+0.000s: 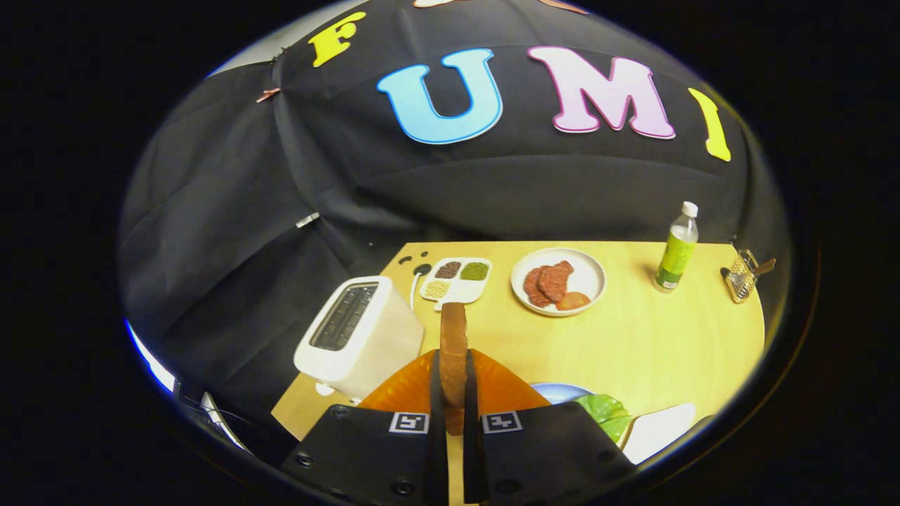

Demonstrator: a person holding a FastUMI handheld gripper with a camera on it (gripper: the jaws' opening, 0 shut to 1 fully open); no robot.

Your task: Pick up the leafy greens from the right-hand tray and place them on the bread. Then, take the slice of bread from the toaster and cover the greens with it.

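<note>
My gripper (453, 393) is shut on a slice of bread (453, 344), held on edge and upright between the two fingers, lifted above the table. The white toaster (358, 334) stands just left of the fingers, its slots dark. Under the fingers lies an orange plate (404, 390). To the right of the fingers, leafy greens (605, 414) lie next to a blue plate (555, 391) and a white tray (661, 429). Whatever lies on the orange plate is hidden behind the gripper.
Beyond the bread sit a white divided dish (457, 279) of seeds and a white plate (559, 281) with meat slices. A green bottle (676, 249) and a small metal grater (740, 281) stand at the far right of the wooden table (654, 344).
</note>
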